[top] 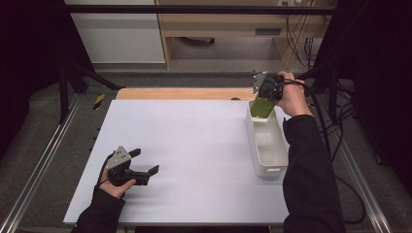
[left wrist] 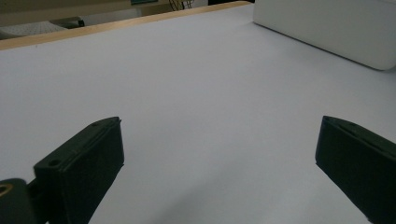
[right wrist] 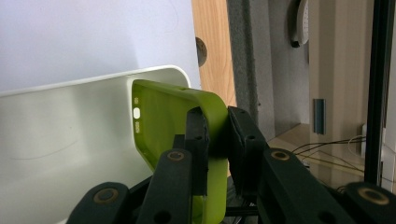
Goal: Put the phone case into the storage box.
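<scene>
A lime-green phone case (top: 263, 106) hangs over the far end of the white bin (top: 279, 156), its lower part inside the rim. My right gripper (top: 266, 93) is shut on the case's edge; in the right gripper view the two jaws pinch the case (right wrist: 168, 121) wall, with the gripper (right wrist: 217, 140) above the bin (right wrist: 60, 140). My left gripper (top: 145, 162) rests on the white table sheet (top: 194, 145) at the near left, open with nothing between its jaws. In the left gripper view that gripper (left wrist: 219, 144) faces bare sheet (left wrist: 196, 84), and the bin (left wrist: 336, 28) shows at the upper right.
The bin stands along the right side of the sheet. A wooden table edge (top: 184, 93) runs behind the sheet. Metal rails (top: 39, 170) flank the table, and cables (top: 340, 121) trail off at the right. A wooden cabinet (top: 223, 29) stands beyond.
</scene>
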A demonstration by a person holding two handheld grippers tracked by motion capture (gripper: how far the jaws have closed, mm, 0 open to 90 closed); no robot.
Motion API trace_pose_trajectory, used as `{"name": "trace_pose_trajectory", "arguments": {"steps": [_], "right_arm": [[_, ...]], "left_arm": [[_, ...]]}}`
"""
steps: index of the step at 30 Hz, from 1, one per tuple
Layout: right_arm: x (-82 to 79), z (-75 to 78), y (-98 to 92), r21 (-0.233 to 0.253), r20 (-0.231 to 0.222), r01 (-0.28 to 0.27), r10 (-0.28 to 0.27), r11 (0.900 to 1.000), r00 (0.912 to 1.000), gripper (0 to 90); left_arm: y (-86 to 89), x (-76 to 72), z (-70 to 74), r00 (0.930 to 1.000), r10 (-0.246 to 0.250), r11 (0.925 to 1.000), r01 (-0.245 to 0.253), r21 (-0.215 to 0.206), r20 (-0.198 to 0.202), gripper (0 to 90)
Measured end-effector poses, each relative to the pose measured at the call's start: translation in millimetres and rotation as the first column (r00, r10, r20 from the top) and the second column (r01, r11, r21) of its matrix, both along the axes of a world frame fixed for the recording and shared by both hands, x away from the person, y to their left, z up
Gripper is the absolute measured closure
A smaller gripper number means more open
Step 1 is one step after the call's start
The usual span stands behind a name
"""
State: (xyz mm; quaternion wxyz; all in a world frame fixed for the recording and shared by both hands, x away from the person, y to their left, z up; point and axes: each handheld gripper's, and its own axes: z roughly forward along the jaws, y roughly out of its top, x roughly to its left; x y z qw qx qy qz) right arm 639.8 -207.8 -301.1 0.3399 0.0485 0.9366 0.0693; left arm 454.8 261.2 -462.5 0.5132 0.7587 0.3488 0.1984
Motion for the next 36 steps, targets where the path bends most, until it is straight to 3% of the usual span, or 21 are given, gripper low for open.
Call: {"name": "trace_pose_trajectory", "arguments": {"steps": [9,15,27,36], "right_arm": [[10.1,-4.8,-0.5,-0.035,-0.029,-0.034,0.033,0.999,0.999,79.5],[18.6,-9.6,-0.1,-0.034,-0.055,-0.041,0.039,0.999,0.9977,79.5],[35.3,-14.4,10.5,-0.072,-0.097,-0.059,0.052,0.996,0.9939,79.5],[40.3,-20.2,10.0,-0.086,-0.098,-0.057,0.049,0.995,0.994,79.5]], "left_arm": [[-0.1,0.6,-0.6,1.0,-0.001,1.0,0.001,0.002,-0.002,1.0],[-0.4,0.8,-0.9,1.0,-0.003,1.0,0.003,0.006,-0.003,1.0],[-0.6,1.4,-1.6,1.0,-0.006,1.0,0.006,0.008,-0.004,1.0],[-0.9,2.0,-2.4,1.0,-0.005,0.9999,0.005,0.012,-0.008,1.0]]}}
